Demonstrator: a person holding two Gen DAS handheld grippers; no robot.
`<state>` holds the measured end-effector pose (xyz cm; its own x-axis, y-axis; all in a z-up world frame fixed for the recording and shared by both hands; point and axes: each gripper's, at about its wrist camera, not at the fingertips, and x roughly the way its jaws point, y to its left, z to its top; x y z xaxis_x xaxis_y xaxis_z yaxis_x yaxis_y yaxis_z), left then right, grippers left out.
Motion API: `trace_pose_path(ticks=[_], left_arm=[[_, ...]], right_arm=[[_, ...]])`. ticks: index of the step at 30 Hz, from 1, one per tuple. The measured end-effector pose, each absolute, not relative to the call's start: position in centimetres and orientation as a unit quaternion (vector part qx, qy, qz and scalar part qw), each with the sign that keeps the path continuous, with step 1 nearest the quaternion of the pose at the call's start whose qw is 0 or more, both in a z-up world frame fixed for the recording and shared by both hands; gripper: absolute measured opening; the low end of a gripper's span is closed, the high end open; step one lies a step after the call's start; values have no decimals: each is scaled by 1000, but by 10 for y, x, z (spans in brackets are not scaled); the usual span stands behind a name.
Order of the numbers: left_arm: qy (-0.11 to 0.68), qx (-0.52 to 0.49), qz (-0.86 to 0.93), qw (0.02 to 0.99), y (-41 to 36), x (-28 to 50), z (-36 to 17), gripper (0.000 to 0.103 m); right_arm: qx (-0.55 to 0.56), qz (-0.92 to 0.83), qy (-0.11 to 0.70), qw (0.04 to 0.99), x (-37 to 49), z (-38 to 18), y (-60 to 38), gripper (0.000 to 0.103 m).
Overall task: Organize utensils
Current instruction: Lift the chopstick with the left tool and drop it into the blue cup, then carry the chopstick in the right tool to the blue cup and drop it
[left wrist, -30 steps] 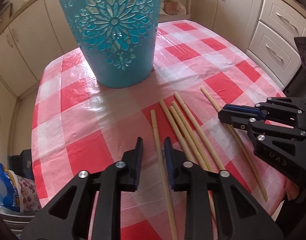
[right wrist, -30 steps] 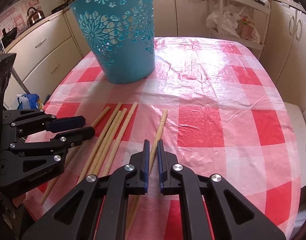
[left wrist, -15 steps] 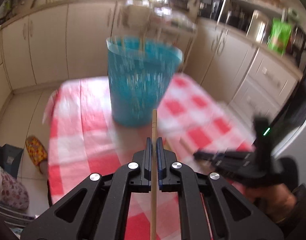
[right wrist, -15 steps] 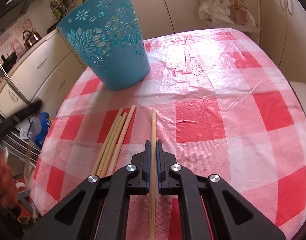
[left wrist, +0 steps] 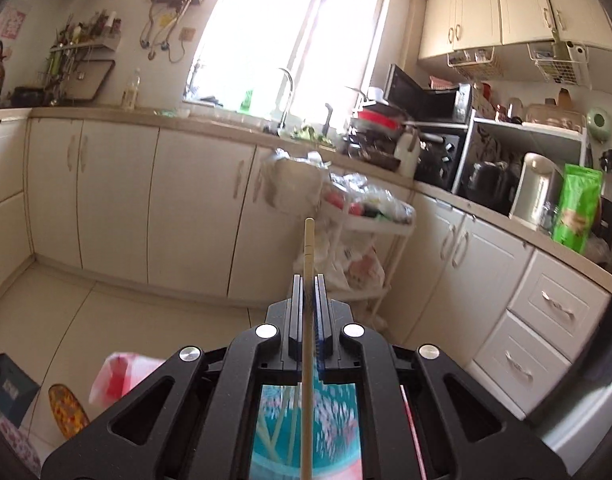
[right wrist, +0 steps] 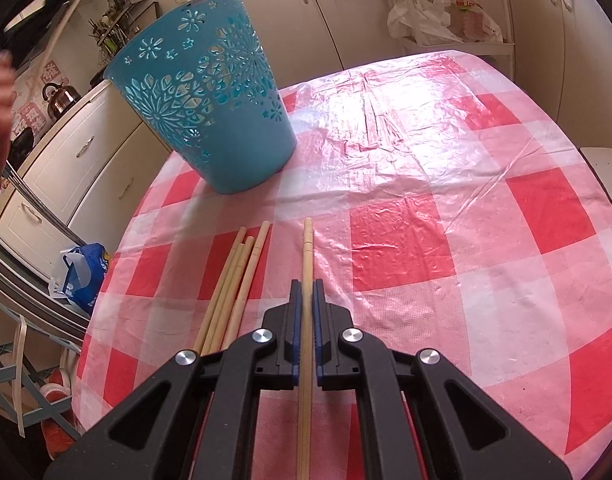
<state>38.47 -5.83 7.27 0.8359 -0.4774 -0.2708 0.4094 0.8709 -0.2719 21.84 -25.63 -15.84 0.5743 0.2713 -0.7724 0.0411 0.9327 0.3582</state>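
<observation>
My left gripper (left wrist: 308,280) is shut on a pale wooden chopstick (left wrist: 308,248) and is lifted high, facing the kitchen cabinets. Under its frame the turquoise perforated basket (left wrist: 329,412) shows blurred, with chopsticks inside. In the right wrist view my right gripper (right wrist: 306,285) is shut on another chopstick (right wrist: 307,252) low over the red-and-white checked tablecloth (right wrist: 445,240). Three more chopsticks (right wrist: 238,276) lie just left of it. The turquoise basket (right wrist: 210,108) stands upright at the table's far left. The left hand's chopstick (right wrist: 68,12) shows at the top left corner.
A white trolley (left wrist: 369,232) loaded with plastic bags stands beside the cabinets beyond the table. A blue bag (right wrist: 84,276) and a rack sit on the floor off the table's left edge. A counter with appliances (left wrist: 537,196) runs along the right.
The left gripper closed on a chopstick and rose steeply, tilting up from the table until it is above the basket. The right gripper closed on its chopstick and has held still since.
</observation>
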Motion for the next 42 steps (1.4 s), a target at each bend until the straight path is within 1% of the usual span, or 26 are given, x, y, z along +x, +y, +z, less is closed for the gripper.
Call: trace_pose_path(ticks=[2, 5, 9, 15, 18, 20, 21, 22, 23, 25, 27, 28, 30, 33, 35, 38, 39, 42], left_arm=[[148, -113, -215, 959, -68, 401, 75, 4], [143, -130, -194, 962, -78, 419, 67, 5], [167, -133, -182, 960, -86, 433, 42, 5], [202, -101, -179, 957, -93, 423, 0, 5], [217, -83, -182, 955, -91, 413, -12, 6], [220, -72, -184, 955, -86, 402, -16, 10], [220, -69, -184, 955, -82, 396, -16, 16], [217, -66, -183, 957, -77, 388, -15, 25], [212, -64, -180, 959, -72, 377, -14, 30], [196, -65, -168, 964, -56, 350, -14, 48], [191, -69, -164, 965, -44, 328, -18, 55], [196, -75, -160, 965, -36, 313, -25, 62], [216, -88, -154, 960, -22, 294, -43, 70], [267, -117, -139, 946, -2, 277, -82, 73], [313, -159, -133, 927, 12, 274, -112, 73], [349, -203, -128, 906, 26, 271, -139, 73], [353, -222, -129, 900, 32, 271, -143, 73], [338, -226, -127, 905, 35, 269, -146, 77]], right_arm=[[169, 66, 456, 871, 220, -158, -255, 6], [169, 66, 457, 871, 220, -159, -256, 6], [173, 68, 457, 870, 221, -159, -257, 6], [159, 68, 458, 872, 222, -158, -255, 6], [153, 68, 458, 873, 222, -158, -254, 6], [151, 68, 458, 873, 223, -158, -254, 6], [151, 69, 458, 873, 223, -158, -254, 6], [149, 69, 458, 874, 223, -158, -253, 6], [147, 69, 458, 874, 223, -158, -252, 6], [141, 68, 458, 875, 223, -158, -251, 6], [136, 67, 458, 876, 223, -158, -249, 6], [136, 67, 457, 876, 223, -158, -249, 6], [139, 68, 456, 876, 223, -158, -250, 6], [151, 64, 454, 876, 221, -158, -255, 6], [174, 64, 453, 872, 217, -159, -262, 6], [212, 77, 438, 870, 210, -151, -274, 6], [221, 84, 425, 874, 207, -144, -277, 6], [243, 109, 381, 885, 199, -117, -283, 6]])
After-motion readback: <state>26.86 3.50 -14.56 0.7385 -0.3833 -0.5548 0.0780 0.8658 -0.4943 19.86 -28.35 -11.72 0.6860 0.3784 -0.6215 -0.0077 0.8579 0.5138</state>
